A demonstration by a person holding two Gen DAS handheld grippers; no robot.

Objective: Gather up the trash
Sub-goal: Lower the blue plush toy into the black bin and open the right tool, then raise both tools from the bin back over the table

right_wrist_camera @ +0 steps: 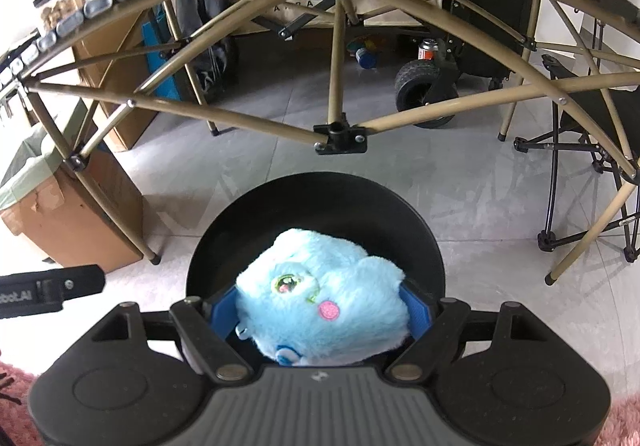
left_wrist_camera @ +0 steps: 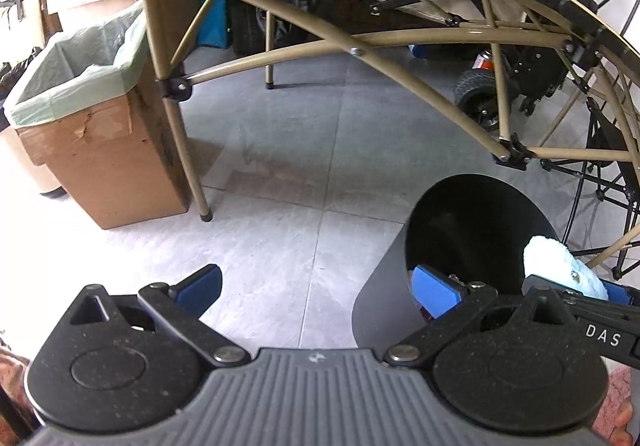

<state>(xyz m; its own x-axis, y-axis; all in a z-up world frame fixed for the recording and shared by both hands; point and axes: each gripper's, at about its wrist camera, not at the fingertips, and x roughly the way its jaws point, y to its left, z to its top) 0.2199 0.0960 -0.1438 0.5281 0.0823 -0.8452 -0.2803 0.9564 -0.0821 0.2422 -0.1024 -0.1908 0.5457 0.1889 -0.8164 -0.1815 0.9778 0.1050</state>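
Left gripper (left_wrist_camera: 320,286) gapes beside black bin (left_wrist_camera: 472,230), perhaps touching its rim.

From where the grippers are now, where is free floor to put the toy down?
Bare floor tiles lie between the lined cardboard box and the black bin. Under the folding table it is crowded with struts.

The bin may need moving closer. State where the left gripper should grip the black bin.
Grip the thin rim of the black bin nearest the left gripper, from above, one finger inside, one outside. Its round open mouth looks too wide to span, and the right gripper holds the blue plush toy over the other side.
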